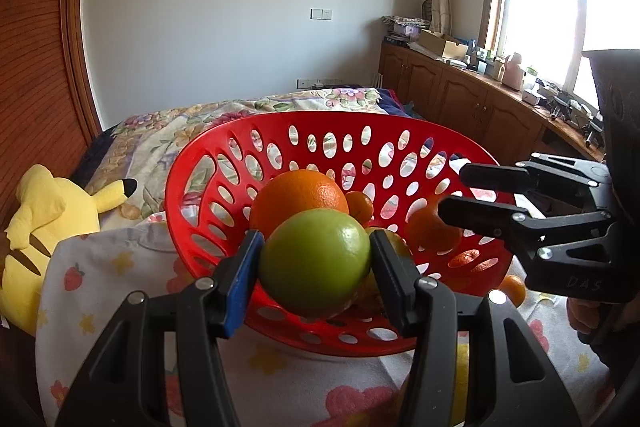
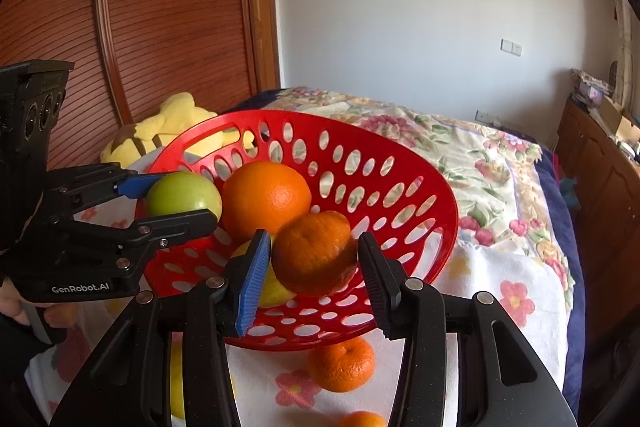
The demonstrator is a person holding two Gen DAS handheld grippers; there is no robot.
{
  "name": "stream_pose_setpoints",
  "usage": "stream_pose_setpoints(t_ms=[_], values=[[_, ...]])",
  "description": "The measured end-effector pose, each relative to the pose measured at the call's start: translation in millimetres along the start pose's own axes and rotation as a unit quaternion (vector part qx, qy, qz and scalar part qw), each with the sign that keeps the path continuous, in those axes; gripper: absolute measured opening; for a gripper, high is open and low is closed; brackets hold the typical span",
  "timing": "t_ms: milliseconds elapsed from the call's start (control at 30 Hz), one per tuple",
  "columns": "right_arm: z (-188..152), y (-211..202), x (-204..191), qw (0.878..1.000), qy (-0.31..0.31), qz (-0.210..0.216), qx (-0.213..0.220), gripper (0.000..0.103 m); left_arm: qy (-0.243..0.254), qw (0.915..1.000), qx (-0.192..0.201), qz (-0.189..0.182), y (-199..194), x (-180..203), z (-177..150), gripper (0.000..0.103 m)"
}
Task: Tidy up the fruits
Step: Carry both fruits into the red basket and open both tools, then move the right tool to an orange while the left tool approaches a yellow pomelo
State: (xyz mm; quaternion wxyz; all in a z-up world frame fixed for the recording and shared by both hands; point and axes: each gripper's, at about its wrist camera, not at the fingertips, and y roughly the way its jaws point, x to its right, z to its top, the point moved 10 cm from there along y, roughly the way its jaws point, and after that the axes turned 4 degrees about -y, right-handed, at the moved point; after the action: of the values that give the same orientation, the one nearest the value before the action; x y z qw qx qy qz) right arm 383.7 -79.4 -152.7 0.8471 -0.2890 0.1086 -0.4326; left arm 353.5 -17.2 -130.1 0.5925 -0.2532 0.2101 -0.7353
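A red perforated basket [image 1: 224, 163] [image 2: 432, 203] sits on a floral cloth on the bed. My left gripper [image 1: 316, 259] [image 2: 176, 201] is shut on a green apple [image 1: 316, 259] [image 2: 184, 193] and holds it over the basket's near rim. My right gripper [image 2: 314, 259] [image 1: 450, 191] is shut on a mandarin [image 2: 314, 253] [image 1: 434, 231] above the basket. A big orange [image 1: 298, 197] [image 2: 266, 201] and a yellowish fruit [image 2: 276, 289] lie in the basket.
Two loose mandarins [image 2: 342, 365] [image 2: 362, 419] lie on the cloth in front of the basket; one shows in the left view [image 1: 514, 289]. A yellow plush toy [image 1: 44, 223] [image 2: 172, 125] lies left. A wooden wardrobe [image 2: 160, 19] stands behind; cabinets [image 1: 460, 95] line the right.
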Motion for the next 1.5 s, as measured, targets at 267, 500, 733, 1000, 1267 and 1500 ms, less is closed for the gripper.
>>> stream_pose_setpoints(t_ms=[267,500,733,1000,1267,1500], values=[[4.5,-11.8,2.8,1.0,0.004,-0.006,0.012,0.046,0.0,1.0,0.004,0.001,-0.9,-0.5,0.4,0.054],[-5.4,-32.2,11.5,0.999,0.021,-0.015,0.019,0.046,-0.003,0.9998,0.021,0.002,-16.0,-2.8,9.1,0.054],[-16.2,-58.6,18.4,0.999,0.033,-0.032,0.027,0.046,0.009,0.9995,0.031,0.002,-35.6,8.5,8.3,0.054],[-40.1,-74.6,24.6,0.998,0.045,-0.046,0.018,0.046,0.018,0.9995,0.025,-0.001,-52.2,19.1,-14.4,0.055],[-69.2,-75.5,25.9,0.997,0.065,-0.046,-0.003,0.046,0.017,0.9997,0.018,-0.006,-60.1,26.5,-37.6,0.055],[-91.6,-67.9,23.5,0.996,0.071,-0.041,-0.025,0.046,0.014,0.9998,0.01,-0.008,-58.9,32.5,-52.2,0.055]])
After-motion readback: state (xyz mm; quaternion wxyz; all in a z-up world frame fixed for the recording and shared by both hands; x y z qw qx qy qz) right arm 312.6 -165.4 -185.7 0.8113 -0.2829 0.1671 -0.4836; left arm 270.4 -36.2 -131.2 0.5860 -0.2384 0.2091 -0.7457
